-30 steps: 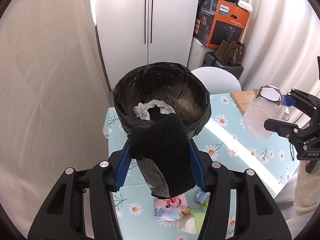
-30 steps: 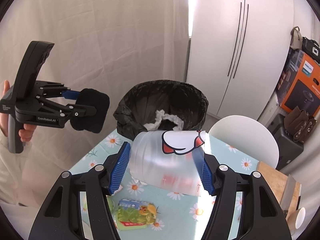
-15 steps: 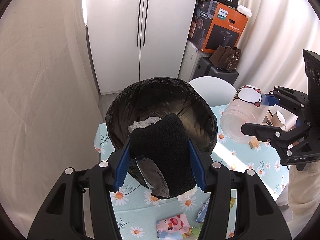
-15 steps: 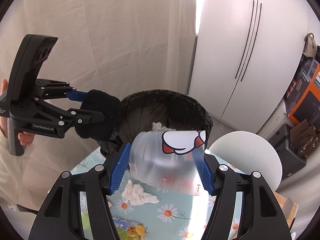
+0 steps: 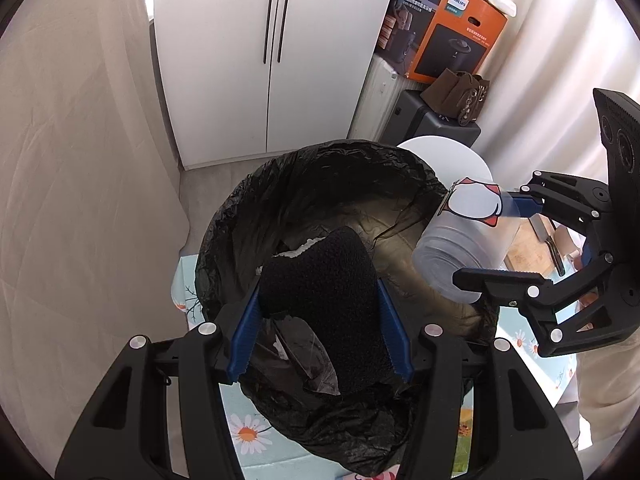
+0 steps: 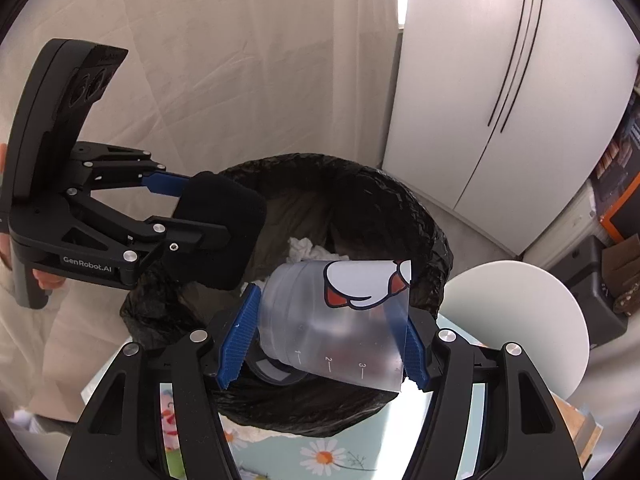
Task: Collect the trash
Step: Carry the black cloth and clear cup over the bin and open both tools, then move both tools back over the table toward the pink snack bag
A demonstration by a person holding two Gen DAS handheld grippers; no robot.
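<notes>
The drop step is in hand: the left claw (image 5: 320, 332) is pinching a black fuzzy cloth (image 5: 332, 304) and the right claw (image 6: 324, 344) a clear plastic cup (image 6: 340, 316), both over the black-lined bin (image 5: 248, 216). Next, each claw needs spreading while inside the bin's rim, though the cup is perhaps only at its edge.

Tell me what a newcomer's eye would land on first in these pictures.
The bin lined with a black trash bag fills the middle of both views, standing on the daisy-print tablecloth. Over its mouth the left gripper is shut on a black fuzzy cloth, while the right gripper is shut on a translucent plastic cup with a cartoon print.
</notes>
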